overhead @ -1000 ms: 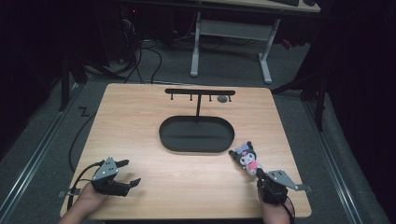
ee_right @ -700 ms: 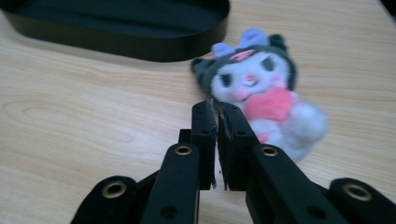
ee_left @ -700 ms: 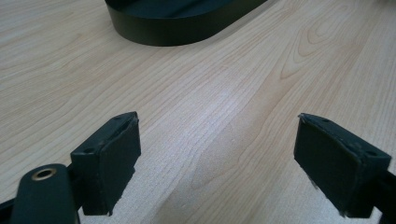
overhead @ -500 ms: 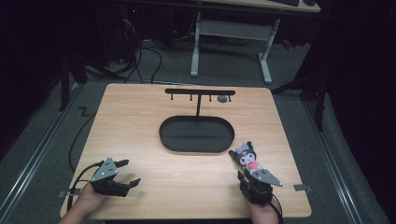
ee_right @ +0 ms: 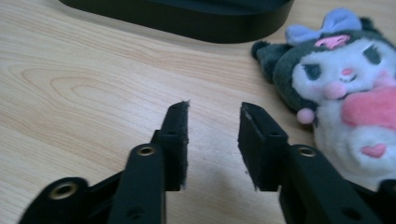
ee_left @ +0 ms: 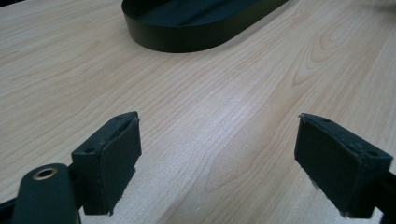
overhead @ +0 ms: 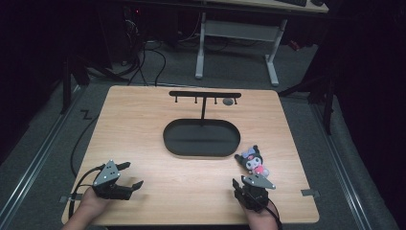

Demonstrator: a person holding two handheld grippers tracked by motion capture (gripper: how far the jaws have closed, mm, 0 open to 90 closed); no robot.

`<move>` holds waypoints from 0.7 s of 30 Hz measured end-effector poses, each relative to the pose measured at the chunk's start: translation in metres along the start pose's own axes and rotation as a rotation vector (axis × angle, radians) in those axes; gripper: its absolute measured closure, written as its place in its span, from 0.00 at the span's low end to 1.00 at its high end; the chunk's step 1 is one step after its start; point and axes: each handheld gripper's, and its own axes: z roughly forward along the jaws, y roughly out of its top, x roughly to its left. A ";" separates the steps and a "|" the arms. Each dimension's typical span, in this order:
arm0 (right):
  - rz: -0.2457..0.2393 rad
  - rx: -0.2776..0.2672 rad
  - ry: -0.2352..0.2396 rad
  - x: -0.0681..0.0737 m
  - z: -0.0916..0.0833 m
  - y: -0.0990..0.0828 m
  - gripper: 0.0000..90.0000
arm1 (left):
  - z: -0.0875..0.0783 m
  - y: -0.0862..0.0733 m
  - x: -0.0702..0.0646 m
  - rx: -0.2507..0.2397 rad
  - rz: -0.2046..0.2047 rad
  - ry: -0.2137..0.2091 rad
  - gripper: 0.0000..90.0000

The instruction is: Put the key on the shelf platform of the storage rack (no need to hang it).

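A small plush doll [overhead: 253, 160] with a dark hood, lilac bow and pink heart lies on the wooden table [overhead: 143, 124], just right of the black oval tray [overhead: 201, 138]. My right gripper [overhead: 242, 184] rests near the front edge, just in front and left of the doll. In the right gripper view its jaws [ee_right: 214, 109] stand narrowly open over bare wood, with the doll [ee_right: 345, 79] beside the right jaw, apart from it. My left gripper [overhead: 130, 175] sits at the front left, wide open and empty [ee_left: 219, 121], pointing towards the tray [ee_left: 187, 32].
A black T-shaped rack [overhead: 205, 94] with small hooks rises behind the tray, and a small grey thing [overhead: 228, 101] hangs near its right end. The tray's wall [ee_right: 187, 18] lies ahead of the right gripper. Dark floor, cables and a desk frame surround the table.
My right gripper has slid left along the front edge, from in front and right of the doll to in front and left of it. The doll and left gripper stayed put.
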 end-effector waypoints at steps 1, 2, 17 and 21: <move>0.010 0.006 0.002 0.001 -0.001 0.001 0.64 | 0.000 0.000 0.000 -0.003 0.001 0.000 0.17; 0.001 0.004 -0.001 0.002 -0.001 0.001 0.63 | 0.000 0.000 0.000 -0.004 0.000 0.002 0.17; 0.002 0.116 0.002 0.000 0.002 0.010 0.64 | -0.001 0.000 0.002 -0.011 -0.020 0.040 0.17; -0.005 0.154 -0.005 -0.003 0.005 0.012 0.65 | -0.001 0.000 0.002 -0.013 -0.024 0.049 0.17</move>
